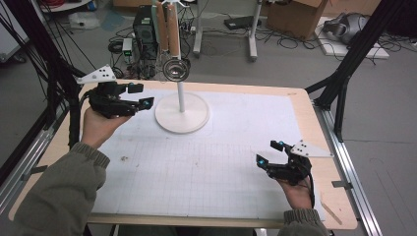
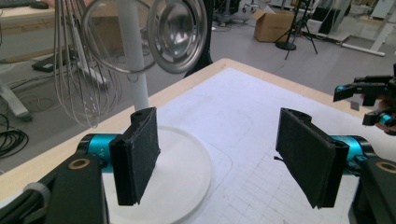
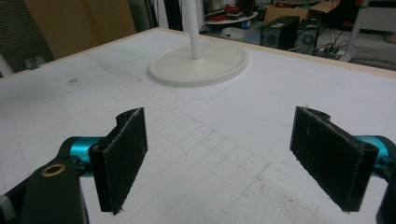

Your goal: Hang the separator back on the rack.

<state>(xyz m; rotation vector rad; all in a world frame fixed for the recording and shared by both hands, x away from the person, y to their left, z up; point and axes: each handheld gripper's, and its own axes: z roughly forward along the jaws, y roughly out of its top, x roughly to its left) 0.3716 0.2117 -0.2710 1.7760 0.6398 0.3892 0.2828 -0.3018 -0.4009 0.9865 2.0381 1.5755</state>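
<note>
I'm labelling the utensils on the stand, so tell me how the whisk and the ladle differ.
The whisk is a cage of thin wire loops; the ladle is a solid, shiny round bowl. The whisk reaches lower than the ladle. Both are metal and hang beside the white pole.

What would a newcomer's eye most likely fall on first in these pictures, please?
Probably the white stand at the far middle of the table, with a shiny metal ladle and a wire whisk hanging from it. Next, the left gripper, open beside the stand's round base, and the right gripper, open over the white mat near the right edge.
</note>
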